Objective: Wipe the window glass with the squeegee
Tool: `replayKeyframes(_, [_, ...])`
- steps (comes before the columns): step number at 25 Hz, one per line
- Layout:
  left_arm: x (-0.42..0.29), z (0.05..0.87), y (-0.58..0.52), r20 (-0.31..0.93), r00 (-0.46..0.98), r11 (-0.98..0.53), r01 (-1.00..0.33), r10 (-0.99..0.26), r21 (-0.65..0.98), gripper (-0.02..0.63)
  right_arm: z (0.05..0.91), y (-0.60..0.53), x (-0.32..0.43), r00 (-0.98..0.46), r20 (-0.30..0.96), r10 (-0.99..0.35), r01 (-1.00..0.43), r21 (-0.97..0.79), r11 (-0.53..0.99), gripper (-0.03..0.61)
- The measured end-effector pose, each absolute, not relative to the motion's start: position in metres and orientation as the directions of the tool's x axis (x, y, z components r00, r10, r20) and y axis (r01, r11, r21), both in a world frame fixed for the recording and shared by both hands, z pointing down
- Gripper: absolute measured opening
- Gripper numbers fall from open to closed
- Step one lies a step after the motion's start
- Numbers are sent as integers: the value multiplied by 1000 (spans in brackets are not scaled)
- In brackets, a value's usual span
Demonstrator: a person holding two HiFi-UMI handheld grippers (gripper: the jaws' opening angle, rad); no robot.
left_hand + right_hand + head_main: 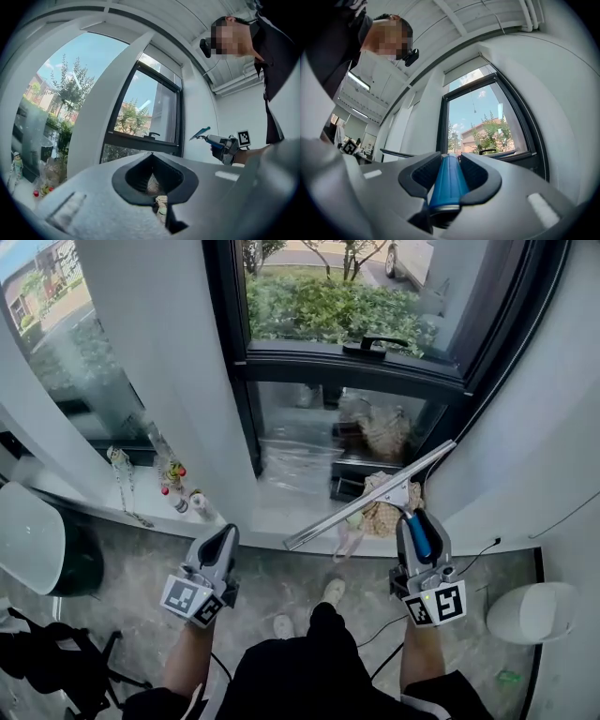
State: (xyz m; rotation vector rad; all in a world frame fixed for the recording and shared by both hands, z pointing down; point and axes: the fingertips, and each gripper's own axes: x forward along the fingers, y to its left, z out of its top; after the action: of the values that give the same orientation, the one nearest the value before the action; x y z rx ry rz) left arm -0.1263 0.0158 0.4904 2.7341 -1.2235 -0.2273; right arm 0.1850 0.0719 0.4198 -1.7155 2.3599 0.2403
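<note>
A squeegee with a long metal blade slants up to the right in front of the lower window glass. Whether the blade touches the glass I cannot tell. My right gripper is shut on its blue handle, which lies between the dark pads in the right gripper view. The left gripper view shows the squeegee held out from the right gripper near the white wall. My left gripper hangs lower left of the blade, shut and empty, its jaws closed with nothing in them.
The black window frame carries a handle above the lower pane. Small figurines stand on the sill to the left. A white seat and black gear sit at left, a white bin at right. Cables cross the floor.
</note>
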Motion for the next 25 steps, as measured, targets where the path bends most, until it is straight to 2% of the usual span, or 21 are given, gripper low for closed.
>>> replayKeyframes(10, [-104,468,18,-125,593,-606,-776,-796,176,0,422,82,223,-359,-245,-901,-918,-82,388,133])
replayKeyframes(16, [-78,467,12,-147,575,-594,-779,-805,204,0,422,67,228,-420,-230,-878,-899,-28,437,133])
replayKeyframes(25, [-81,463,8,-146,536,-555,-814,-831,173,0,427,57,222,-462,-229,-857,-876,-33,482,133])
